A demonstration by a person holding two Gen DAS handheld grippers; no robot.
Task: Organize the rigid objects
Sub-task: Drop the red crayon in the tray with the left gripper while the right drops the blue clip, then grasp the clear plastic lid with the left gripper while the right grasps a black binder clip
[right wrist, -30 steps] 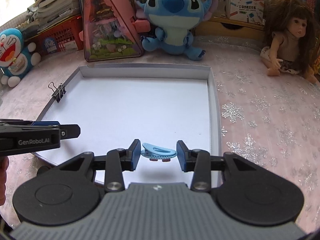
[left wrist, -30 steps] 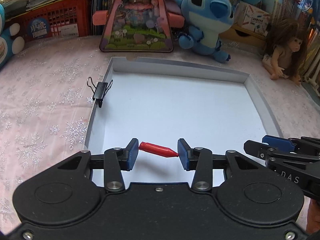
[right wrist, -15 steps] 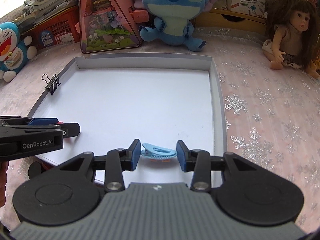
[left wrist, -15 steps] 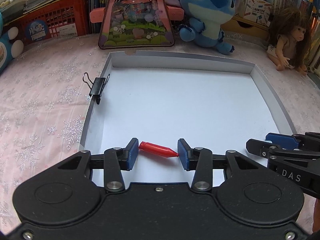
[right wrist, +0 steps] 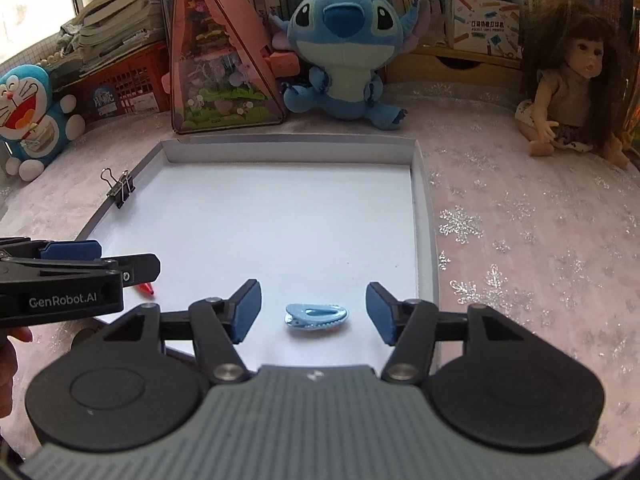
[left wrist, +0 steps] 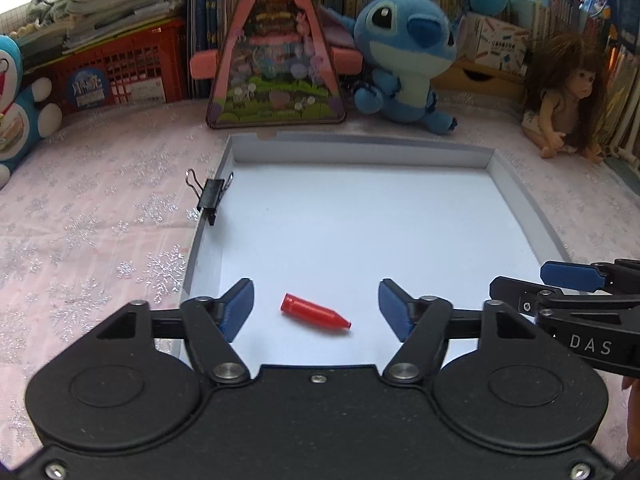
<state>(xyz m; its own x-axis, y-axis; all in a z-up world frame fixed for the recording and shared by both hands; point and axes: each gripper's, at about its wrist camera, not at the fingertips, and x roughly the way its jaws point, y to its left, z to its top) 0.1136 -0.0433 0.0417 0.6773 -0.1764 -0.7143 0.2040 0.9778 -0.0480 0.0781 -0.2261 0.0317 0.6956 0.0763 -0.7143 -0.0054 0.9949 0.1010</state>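
On the near part of a shallow white tray, a red crayon-shaped piece lies loose between the wide-spread fingers of the left tool. To its right, a light blue hair clip lies between the wide-spread fingers of the right tool. A black binder clip grips the tray's left wall.

A shallow white cardboard tray lies on the pink snowflake-patterned tablecloth. Inside it, near the front edge, lie a small red bullet-shaped cap at the left and a light blue plastic hair clip at the right — well apart. A black metal binder clip grips the tray's left wall. Behind the tray sits a blue plush toy.
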